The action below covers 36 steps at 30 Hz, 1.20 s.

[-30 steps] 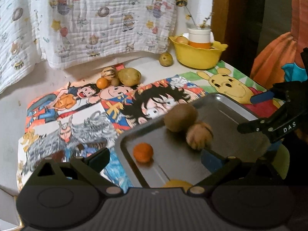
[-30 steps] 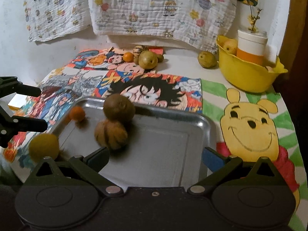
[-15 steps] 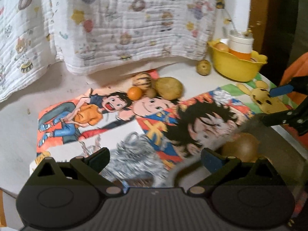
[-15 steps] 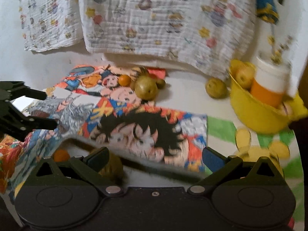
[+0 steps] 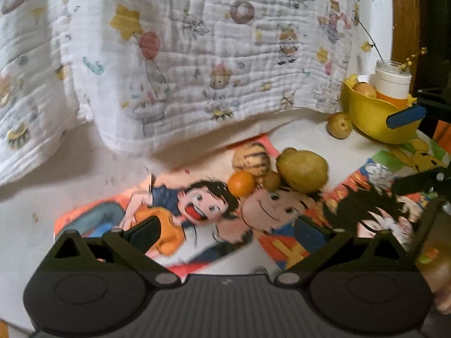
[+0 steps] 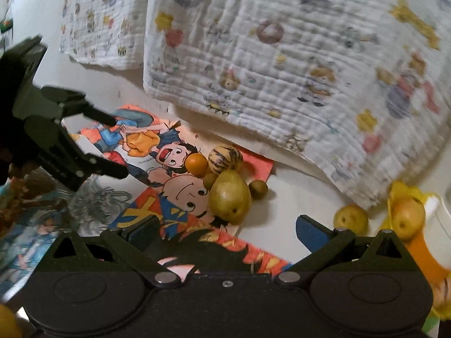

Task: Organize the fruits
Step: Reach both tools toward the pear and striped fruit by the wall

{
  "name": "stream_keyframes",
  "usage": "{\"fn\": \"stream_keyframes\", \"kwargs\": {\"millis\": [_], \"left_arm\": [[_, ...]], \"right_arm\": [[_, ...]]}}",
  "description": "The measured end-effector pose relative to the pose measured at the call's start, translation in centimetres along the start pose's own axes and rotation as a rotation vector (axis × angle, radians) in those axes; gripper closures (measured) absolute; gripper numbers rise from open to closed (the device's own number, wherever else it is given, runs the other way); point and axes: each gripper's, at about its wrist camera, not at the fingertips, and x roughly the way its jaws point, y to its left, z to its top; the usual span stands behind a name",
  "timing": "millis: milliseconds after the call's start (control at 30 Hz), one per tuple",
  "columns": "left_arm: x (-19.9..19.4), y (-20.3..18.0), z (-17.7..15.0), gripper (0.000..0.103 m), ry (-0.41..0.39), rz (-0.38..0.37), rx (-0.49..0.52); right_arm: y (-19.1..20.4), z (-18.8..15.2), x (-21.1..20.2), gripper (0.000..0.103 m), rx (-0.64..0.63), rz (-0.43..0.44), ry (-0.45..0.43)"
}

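A cluster of fruit lies on the cartoon mat point(image 5: 197, 211) below the hanging cloth: a striped melon point(image 5: 251, 157), an orange point(image 5: 241, 183), a large yellow-green fruit point(image 5: 303, 170) and a small brown one point(image 5: 271, 180). My left gripper point(image 5: 225, 233) is open and short of them, with nothing between its fingers. In the right wrist view the same large fruit point(image 6: 229, 197), orange point(image 6: 197, 164) and melon point(image 6: 225, 159) lie ahead of my open right gripper point(image 6: 225, 232). The left gripper point(image 6: 119, 146) shows at the left, apart from the fruit.
A yellow bowl point(image 5: 375, 118) with a fruit and a white jar point(image 5: 393, 83) stands at the back right, and a yellow fruit point(image 5: 340, 125) lies beside it. A printed cloth point(image 5: 197, 56) hangs behind. The right gripper point(image 5: 393, 153) shows at the right edge.
Both views have swung up and forward toward the fruit cluster at the back. The metal tray with its fruits has dropped out of view below. Both grippers stayed open.
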Motion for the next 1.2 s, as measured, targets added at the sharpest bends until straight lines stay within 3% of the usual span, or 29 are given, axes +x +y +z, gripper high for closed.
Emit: {"fn": "stream_keyframes", "kwargs": {"millis": [133,333,400,533,900,967,1200], "left_arm": [[2.3,0.7,0.5,0.001,-0.026,-0.014,0.044],[5.3,1.3,0.9,0.003,-0.018,-0.027,0.053],[6.0,1.6,0.8,0.006,-0.022,-0.028,0.043],[7.2,2.1,1.0,0.013,-0.031,-0.052,0.013],[9.0,2.0,1.6,0.033,-0.041,-0.150,0.111],[9.1,1.9,1.7,0.041,-0.035,-0.163,0.121],[9.7,1.7,2.1,0.056,-0.021,-0.203,0.102]], "right_arm": [[0.5,0.5,3.1,0.004,-0.040,-0.007,0.031],[0.6,0.6,6.4,0.011,0.003,-0.015,0.066],[0.4,0.7,7.3,0.018,0.027,-0.017,0.077],[0.3,1.0,8.5,0.023,0.048,-0.030,0.085],[0.2,1.3,10.2,0.038,0.034,-0.032,0.101],[0.2,1.4,10.6,0.041,0.035,-0.030,0.107],[0.2,1.6,12.1,0.046,0.046,-0.029,0.118]]}}
